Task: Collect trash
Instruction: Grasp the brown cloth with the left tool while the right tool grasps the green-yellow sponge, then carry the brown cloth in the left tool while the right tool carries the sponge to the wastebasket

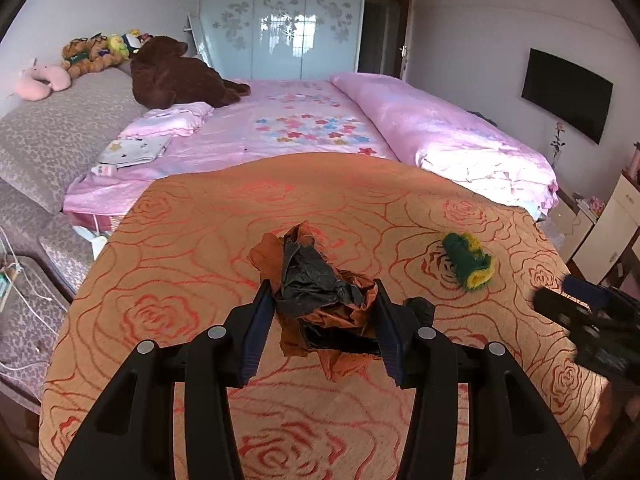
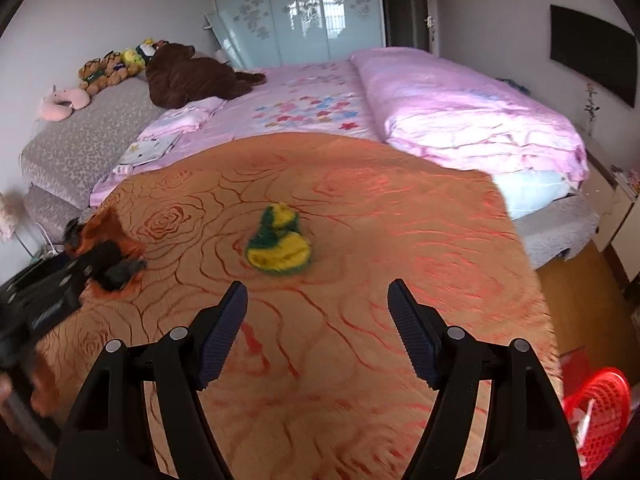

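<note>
A crumpled brown and black wrapper lies on the orange rose-patterned cloth. My left gripper has its fingers on either side of the wrapper and touching it. It also shows at the left of the right wrist view. A green and yellow scrubber lies to the right on the cloth, and in the right wrist view it is ahead of my right gripper, which is open and empty above the cloth.
A red mesh basket stands on the floor at the lower right. Behind the cloth is a bed with a pink quilt, plush toys and a wardrobe. White cabinets stand at the right.
</note>
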A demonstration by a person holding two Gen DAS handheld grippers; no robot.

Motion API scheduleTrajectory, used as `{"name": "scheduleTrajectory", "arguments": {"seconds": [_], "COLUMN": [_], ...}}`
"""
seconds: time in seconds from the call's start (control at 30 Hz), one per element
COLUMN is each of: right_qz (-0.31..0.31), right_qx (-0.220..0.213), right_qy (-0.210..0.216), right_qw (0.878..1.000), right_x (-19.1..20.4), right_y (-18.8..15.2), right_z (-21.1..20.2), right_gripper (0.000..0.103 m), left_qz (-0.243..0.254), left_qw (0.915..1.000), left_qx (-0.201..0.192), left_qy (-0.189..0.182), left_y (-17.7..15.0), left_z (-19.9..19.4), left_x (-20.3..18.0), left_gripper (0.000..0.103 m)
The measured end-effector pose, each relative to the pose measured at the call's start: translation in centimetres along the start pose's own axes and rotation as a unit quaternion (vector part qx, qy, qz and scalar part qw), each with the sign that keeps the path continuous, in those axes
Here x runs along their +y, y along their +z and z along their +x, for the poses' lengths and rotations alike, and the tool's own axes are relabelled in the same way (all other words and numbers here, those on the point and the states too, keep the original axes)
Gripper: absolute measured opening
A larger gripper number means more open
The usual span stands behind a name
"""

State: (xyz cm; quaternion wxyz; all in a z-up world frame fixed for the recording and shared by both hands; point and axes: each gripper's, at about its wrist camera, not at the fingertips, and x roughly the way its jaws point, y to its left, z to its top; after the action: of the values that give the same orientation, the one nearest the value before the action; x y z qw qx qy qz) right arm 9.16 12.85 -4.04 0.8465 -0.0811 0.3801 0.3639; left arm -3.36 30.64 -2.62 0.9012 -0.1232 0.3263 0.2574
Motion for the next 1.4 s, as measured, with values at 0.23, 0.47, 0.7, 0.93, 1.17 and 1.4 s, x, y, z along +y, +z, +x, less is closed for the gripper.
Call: {"name": "scheduleTrajectory", "arguments": {"seconds": [0.23, 0.47, 0.7, 0.93, 1.17, 1.4], "right_qz": [-0.017, -0.046, -0.050, -0.056, -0.016, 0.016], "right_qx": [0.017, 0.040, 0.048, 0.020, 0.004, -0.007], "right_qy": [0.007, -0.004, -0.010, -0.013, -0.014, -0.029], "right_qw": [1.000, 0.998, 0.998, 0.998, 1.000, 0.999], "right_x": [1.9, 3.7, 3.7, 3.4, 1.1, -2.1], "right_y": [2.5, 3.2, 2.4, 0.6, -1.5, -4.3], "right_z": [4.3, 7.3, 7.6, 4.0, -0.2, -4.6], "right_gripper": [0.070, 0.068, 0.041, 0.039, 0.039, 0.039], "left_qz": [-0.022, -0.024, -0.027, -0.018, -0.002, 0.021], "left_qw": [0.9997, 0.9996, 0.9996, 0.9997, 0.9996, 0.9984], "left_qx": [-0.002, 0.005, 0.004, 0.001, -0.007, -0.010], "left_qy": [-0.004, -0.013, -0.012, -0.017, -0.029, -0.051], "left_y": [-0.6, -1.3, -1.7, -1.8, -2.0, -2.6], "left_z": [-0.9, -0.9, -1.2, -1.9, -3.1, -4.4], "left_x": [1.1, 1.1, 0.9, 0.1, -1.6, -4.5], "left_gripper": [0.046, 0.046, 0.046, 0.046, 0.046, 0.046]}}
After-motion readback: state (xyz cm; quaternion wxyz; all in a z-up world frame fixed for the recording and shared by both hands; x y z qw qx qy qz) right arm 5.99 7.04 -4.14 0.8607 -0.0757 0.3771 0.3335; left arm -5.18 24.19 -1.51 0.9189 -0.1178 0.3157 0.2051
